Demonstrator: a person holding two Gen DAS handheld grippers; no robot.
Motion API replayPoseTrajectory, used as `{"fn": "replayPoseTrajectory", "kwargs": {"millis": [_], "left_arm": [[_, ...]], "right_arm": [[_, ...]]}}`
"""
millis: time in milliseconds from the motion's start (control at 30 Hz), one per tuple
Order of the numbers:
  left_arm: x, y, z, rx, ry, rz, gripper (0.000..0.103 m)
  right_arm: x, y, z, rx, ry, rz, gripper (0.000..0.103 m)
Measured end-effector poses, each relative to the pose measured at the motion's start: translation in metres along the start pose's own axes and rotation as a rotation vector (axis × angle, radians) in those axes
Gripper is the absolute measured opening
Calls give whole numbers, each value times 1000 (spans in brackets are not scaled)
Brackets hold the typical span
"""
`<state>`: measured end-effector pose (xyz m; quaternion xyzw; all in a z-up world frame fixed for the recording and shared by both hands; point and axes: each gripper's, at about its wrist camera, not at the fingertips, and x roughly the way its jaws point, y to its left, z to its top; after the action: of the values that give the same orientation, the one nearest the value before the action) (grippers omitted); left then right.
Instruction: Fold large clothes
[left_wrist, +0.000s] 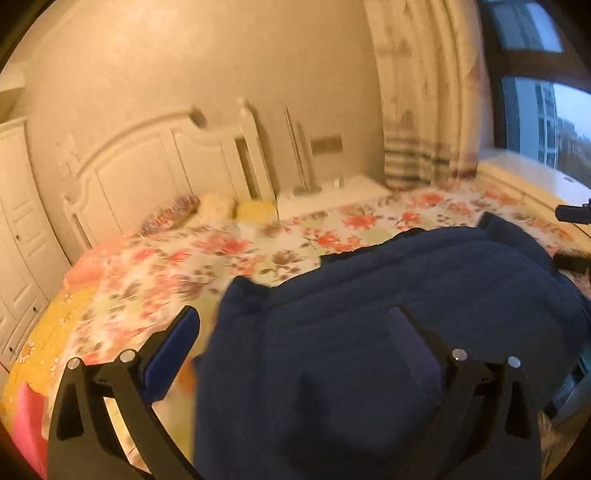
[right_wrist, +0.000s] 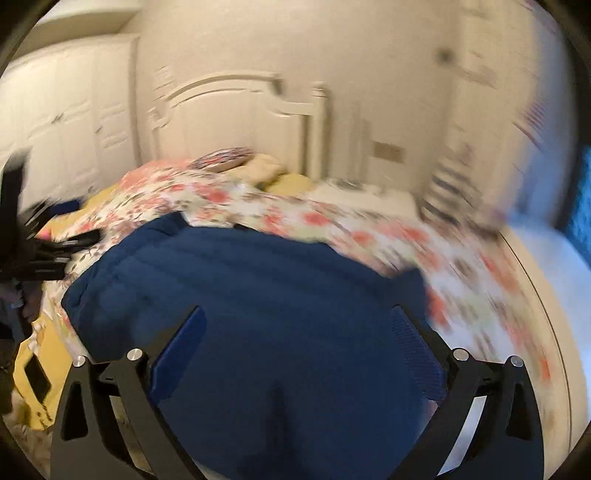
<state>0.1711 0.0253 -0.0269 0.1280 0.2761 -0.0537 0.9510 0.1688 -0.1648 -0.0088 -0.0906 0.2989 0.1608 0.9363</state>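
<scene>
Nearest, the left tongs (left_wrist: 295, 334) are seen spread wide apart, blue pads (left_wrist: 173, 354) facing inward, with nothing clamped between them. A large navy garment (left_wrist: 406, 295) is spread on the bed below them; its left edge falls just inside the left finger, while the right finger is seen against the cloth. Whether that finger touches the fabric cannot be told. The right tongs (right_wrist: 297, 332) are likewise seen fully apart and clamped on nothing, both fingers seen over the same navy garment (right_wrist: 258, 295), which fills the lower middle of the right wrist view. The garment is laid across the near part of the bed, on a floral bedspread (left_wrist: 221, 251) with red and pink blooms. A yellow sheet (left_wrist: 48, 325) is noted at the left edge of the bed, and a pink item (left_wrist: 27, 417) at the near left corner; its kind cannot be made out. Farther off, pillows (left_wrist: 173, 214) are noted at the head of the bed, against a white carved headboard (left_wrist: 147, 173). Beside it a white nightstand (left_wrist: 332, 195) is seen. White wardrobe doors (left_wrist: 18, 221) are recorded at far left, a floral curtain (left_wrist: 424, 110) and a window (left_wrist: 546, 118) at far right. Both views are motion-blurred.
</scene>
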Motion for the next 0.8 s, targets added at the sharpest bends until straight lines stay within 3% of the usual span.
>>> {"fn": "replayPoseTrajectory", "kwargs": {"millis": [67, 167, 200, 267, 333, 467, 567, 667, 800], "left_arm": [[48, -7, 18, -12, 103, 29, 101], [111, -11, 20, -17, 235, 65, 101], [128, -12, 12, -23, 278, 60, 101], [144, -8, -9, -83, 320, -2, 101], [146, 0, -15, -123, 297, -17, 101], [148, -5, -22, -90, 282, 16, 101], [151, -11, -20, -85, 279, 29, 101], [154, -10, -20, -91, 281, 24, 101], [154, -6, -20, -114, 285, 15, 101]], "right_arm": [[42, 11, 19, -8, 68, -5, 97], [98, 11, 19, -49, 183, -35, 98], [126, 4, 5, -12, 277, -5, 98], [143, -19, -7, 117, 291, 78, 99], [143, -18, -7, 104, 296, 64, 98], [138, -17, 4, 85, 313, 36, 97], [121, -5, 25, 76, 206, -1, 78], [128, 5, 42, 32, 173, -31, 68], [188, 19, 31, -53, 334, -48, 64]]}}
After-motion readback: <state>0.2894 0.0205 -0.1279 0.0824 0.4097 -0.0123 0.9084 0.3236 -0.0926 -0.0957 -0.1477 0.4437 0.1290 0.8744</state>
